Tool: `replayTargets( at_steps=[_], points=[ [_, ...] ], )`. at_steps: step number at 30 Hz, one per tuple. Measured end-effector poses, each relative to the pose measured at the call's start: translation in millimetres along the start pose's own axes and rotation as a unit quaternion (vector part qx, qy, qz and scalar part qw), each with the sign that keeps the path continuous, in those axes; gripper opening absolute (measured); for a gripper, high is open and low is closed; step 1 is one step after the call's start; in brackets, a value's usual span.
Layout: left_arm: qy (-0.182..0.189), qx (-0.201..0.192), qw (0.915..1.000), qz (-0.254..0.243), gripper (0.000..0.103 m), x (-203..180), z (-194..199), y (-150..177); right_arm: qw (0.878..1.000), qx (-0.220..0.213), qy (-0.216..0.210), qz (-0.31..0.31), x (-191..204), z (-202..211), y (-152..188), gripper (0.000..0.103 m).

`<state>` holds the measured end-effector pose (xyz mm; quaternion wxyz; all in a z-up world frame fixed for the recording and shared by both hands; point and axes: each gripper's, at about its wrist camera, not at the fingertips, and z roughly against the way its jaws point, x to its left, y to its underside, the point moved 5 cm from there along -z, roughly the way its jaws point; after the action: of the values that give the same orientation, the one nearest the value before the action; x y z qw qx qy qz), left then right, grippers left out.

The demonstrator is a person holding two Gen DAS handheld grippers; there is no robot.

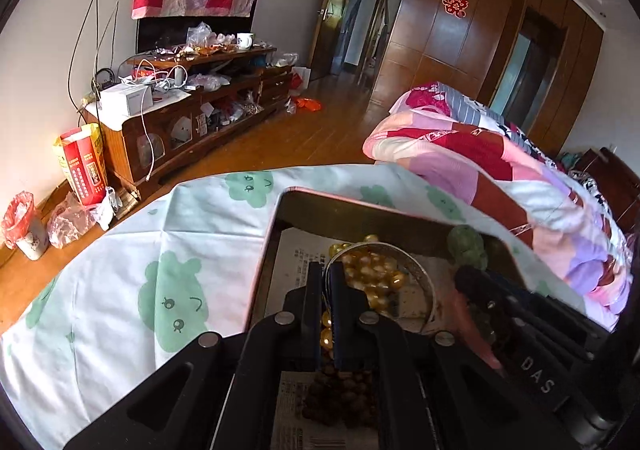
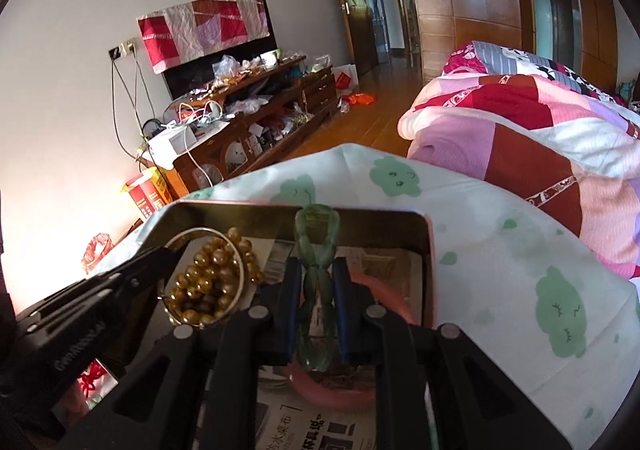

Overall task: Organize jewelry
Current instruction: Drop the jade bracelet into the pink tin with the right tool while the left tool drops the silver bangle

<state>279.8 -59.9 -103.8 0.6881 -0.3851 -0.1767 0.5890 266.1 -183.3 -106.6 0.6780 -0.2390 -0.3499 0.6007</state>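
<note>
Right gripper point(image 2: 316, 290) is clamped on a green bracelet point(image 2: 316, 250), long axis pointing away over the tin point(image 2: 430, 250). Left gripper point(image 1: 329, 282), beside it, is pinched on a silver bangle point(image 1: 420, 270) above gold beads point(image 1: 372, 270); both are held inside the tin.

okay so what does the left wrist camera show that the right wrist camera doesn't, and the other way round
Only the left wrist view: dark brown beads low in the box under the left tongs, and a white mug on the cabinet.

Only the right wrist view: a pink bangle lying on the newspaper, and the full length of the green bead bracelet gripped in the right tongs.

Both: the metal box on the cloud-print cloth, the gold pearl beads, the silver bangle pinched by the left tongs, and the patchwork quilt.
</note>
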Motion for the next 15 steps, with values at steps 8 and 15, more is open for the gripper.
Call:
replayTargets(
  at_steps=[8,15],
  points=[
    [0.014,-0.01,0.9998,-0.007,0.006,-5,5,-7,0.999,-0.044,-0.01,0.006,2,20,-3,0.077],
    [0.015,-0.033,0.9993,0.007,0.067,-2,39,-10,0.988,-0.134,0.072,-0.03,-20,69,-12,0.077]
  ],
)
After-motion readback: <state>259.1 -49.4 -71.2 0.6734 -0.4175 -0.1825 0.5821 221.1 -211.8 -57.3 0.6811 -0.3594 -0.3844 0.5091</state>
